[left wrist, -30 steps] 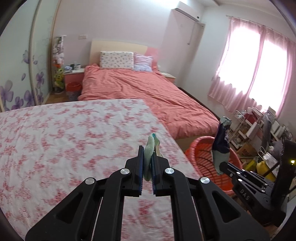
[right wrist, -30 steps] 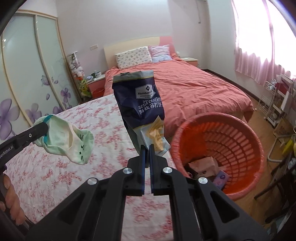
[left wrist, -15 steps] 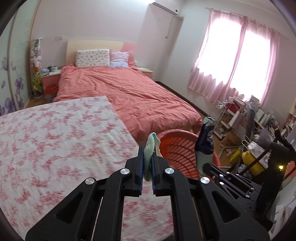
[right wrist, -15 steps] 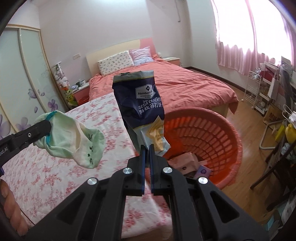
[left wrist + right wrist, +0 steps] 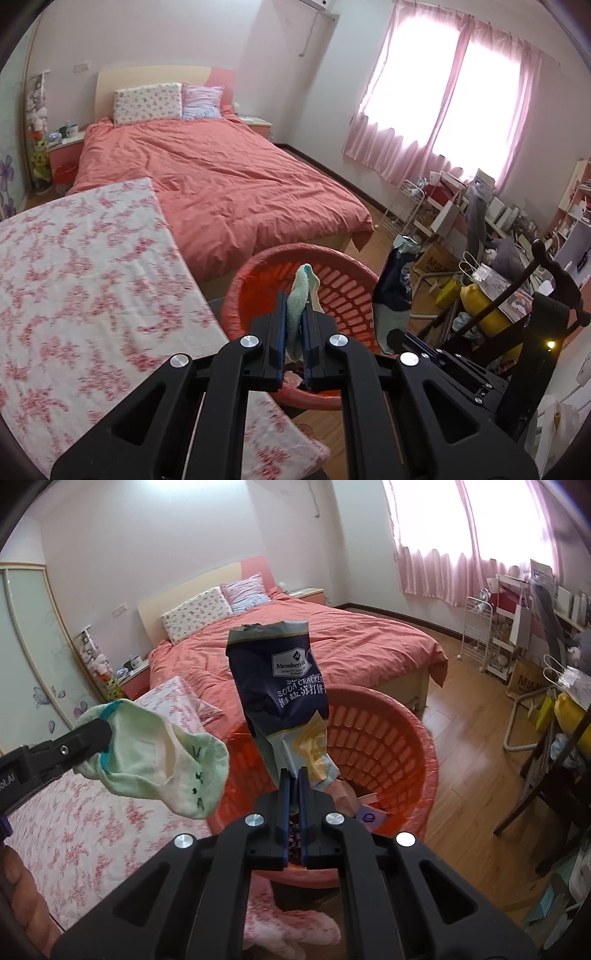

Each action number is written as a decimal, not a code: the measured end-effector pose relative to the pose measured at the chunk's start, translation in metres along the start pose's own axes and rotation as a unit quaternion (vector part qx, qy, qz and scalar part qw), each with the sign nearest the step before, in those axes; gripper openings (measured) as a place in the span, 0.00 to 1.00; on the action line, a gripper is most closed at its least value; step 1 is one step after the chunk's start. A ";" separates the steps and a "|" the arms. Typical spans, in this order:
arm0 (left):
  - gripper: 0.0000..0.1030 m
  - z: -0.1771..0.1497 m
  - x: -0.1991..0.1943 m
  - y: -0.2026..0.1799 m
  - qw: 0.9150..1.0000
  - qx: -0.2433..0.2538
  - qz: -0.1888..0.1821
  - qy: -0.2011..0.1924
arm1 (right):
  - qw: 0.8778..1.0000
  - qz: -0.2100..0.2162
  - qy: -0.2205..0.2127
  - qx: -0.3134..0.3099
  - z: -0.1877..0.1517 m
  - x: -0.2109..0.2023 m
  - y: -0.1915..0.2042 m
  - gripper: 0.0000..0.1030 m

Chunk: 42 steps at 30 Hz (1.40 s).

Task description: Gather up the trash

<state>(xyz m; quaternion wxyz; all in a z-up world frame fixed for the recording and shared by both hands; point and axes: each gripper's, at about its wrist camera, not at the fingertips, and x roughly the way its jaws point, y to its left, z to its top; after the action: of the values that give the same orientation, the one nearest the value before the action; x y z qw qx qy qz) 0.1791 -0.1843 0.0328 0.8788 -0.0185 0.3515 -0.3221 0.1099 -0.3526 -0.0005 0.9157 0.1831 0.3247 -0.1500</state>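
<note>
left gripper point(image 5: 294, 325) with sock point(image 5: 297, 314) now over red basket point(image 5: 347, 295), right gripper point(image 5: 293, 794) with cracker bag point(image 5: 280, 686) over basket centre, basket rim at 3 o'clock

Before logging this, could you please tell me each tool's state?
Left tool: shut on the sock.
Right tool: shut on the cracker bag.

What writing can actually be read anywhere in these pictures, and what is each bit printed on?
"Member's" on the white badge of the dark blue snack bag; the small print below it is too blurred.
"SODA CRACKE", cut off, on the same bag; the white Chinese characters beneath are unreadable.
"ot.AI", cut off, on the left hand-held gripper.
"MU", partly hidden, on a cardboard box.
</note>
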 end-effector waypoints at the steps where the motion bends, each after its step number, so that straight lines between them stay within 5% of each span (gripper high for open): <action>1: 0.07 0.000 0.003 -0.002 1.000 0.001 0.000 0.003 | 1.000 0.000 0.000 0.003 0.001 0.002 -0.004 0.05; 9: 0.09 -0.002 0.042 -0.012 0.999 -0.003 -0.003 0.040 | 1.000 0.009 0.002 0.025 0.011 0.027 -0.026 0.10; 14: 0.43 -0.007 0.053 -0.009 0.998 -0.009 0.012 0.054 | 0.999 0.003 0.001 0.034 0.011 0.031 -0.036 0.30; 17: 0.44 -0.012 0.046 -0.005 0.998 -0.004 0.025 0.053 | 0.999 -0.007 -0.002 0.039 0.005 0.023 -0.042 0.40; 32: 0.85 -0.051 -0.095 0.039 0.994 0.005 0.092 -0.049 | 0.995 0.011 -0.099 -0.005 -0.037 -0.105 0.009 0.94; 37: 0.97 -0.081 -0.145 0.047 0.986 0.002 0.136 -0.096 | 0.993 0.011 -0.116 -0.027 -0.066 -0.145 0.029 0.96; 42: 0.98 -0.118 -0.174 0.050 0.975 0.002 0.195 -0.110 | 0.992 -0.004 -0.123 -0.032 -0.094 -0.166 0.041 0.96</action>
<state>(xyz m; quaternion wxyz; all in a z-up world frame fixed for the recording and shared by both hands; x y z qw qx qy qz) 0.0377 -0.0207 0.0365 0.9582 0.0168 0.2485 -0.1410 -0.0484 -0.2493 0.0492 0.9533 0.1326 0.2155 -0.1650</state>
